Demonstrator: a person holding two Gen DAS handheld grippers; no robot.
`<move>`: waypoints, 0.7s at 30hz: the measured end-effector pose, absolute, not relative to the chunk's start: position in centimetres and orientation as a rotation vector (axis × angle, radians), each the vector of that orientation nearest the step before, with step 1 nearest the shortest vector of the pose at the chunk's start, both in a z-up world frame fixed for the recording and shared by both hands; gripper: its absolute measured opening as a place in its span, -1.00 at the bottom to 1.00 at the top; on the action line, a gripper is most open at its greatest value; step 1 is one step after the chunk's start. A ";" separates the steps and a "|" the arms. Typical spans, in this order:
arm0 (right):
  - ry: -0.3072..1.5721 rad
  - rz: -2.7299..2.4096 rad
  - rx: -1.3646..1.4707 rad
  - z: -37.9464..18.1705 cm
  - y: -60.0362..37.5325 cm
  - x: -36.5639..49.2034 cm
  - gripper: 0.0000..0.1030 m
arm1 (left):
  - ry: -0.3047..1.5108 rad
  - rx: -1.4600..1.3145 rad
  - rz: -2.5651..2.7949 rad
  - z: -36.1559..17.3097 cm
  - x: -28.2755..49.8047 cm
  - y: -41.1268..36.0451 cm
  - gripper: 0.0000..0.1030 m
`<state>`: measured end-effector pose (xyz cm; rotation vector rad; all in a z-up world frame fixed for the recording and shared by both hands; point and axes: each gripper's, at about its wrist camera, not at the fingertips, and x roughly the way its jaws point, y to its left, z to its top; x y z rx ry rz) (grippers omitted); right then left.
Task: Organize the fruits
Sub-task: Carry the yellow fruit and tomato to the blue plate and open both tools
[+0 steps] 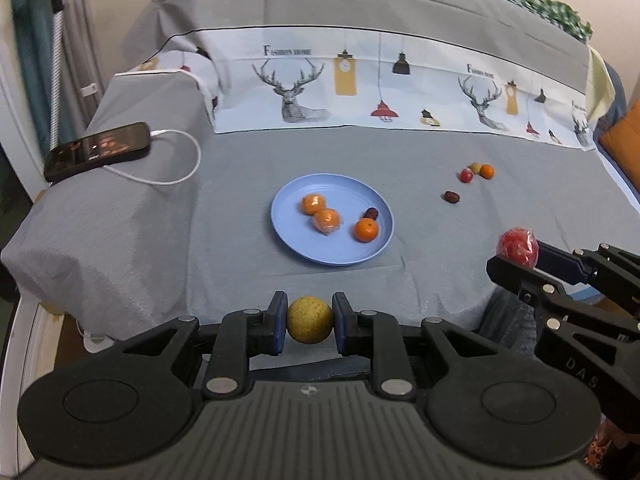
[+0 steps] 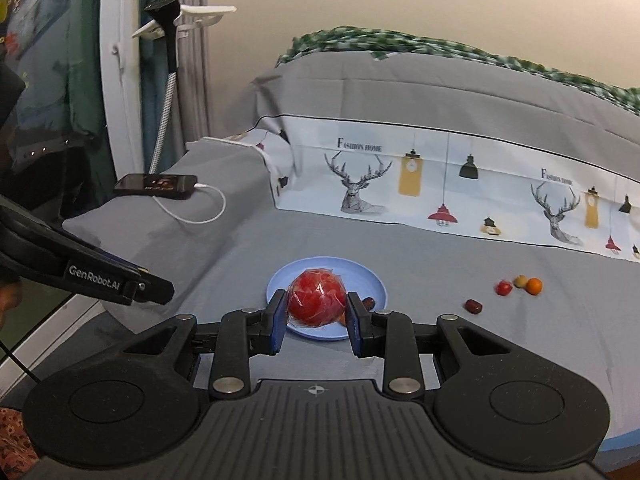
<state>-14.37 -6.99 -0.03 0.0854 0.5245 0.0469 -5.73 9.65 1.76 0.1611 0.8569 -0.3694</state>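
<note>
While I hold both tongs above a bed covered in grey cloth [image 1: 240,184], each pair is clamped on one piece of fruit. My left gripper [image 1: 310,326] has its blue pads pressed against the two sides of a small round yellow speckled fruit [image 1: 309,324], with no gap to spare. My right gripper [image 2: 317,310] is closed just as firmly on a red fruit wrapped in clear film [image 2: 316,298]; from the left camera it shows at the right edge, lifted clear of the cloth.

A light blue plate [image 1: 288,232] sits on the cloth ahead of me, roughly in the middle. On it lie two orange fruits in clear wrap [image 1: 320,212], touching each other, a bare orange fruit [image 1: 366,230] near the right rim, and a small dark red fruit [image 1: 371,213] just behind that one.

Well to the right of the plate, loose on the cloth, is a dark red fruit [image 1: 452,197]. A little farther back sits a tight cluster: a small red fruit [image 1: 465,176], a small yellowish fruit [image 1: 475,167] and a small orange fruit [image 1: 487,171].

To the left, on a raised cloth-covered block, a dark phone [image 1: 96,150] lies plugged into a white cable [image 1: 176,172]. A printed panel with deer heads and lamps [image 1: 360,88] runs across the back.
</note>
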 end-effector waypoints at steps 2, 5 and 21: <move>0.531 0.056 0.077 -0.1 -6.7 -14.4 -0.38 | 0.860 0.157 -0.363 1.8 -5.6 9.8 -0.50; 0.533 0.055 0.068 -0.2 -6.5 -14.4 -0.38 | 0.869 0.153 -0.362 1.7 -5.3 9.9 -0.50; 0.609 0.044 0.098 -1.9 -7.2 -12.2 -0.38 | 0.898 0.163 -0.345 0.8 -1.3 7.9 -0.50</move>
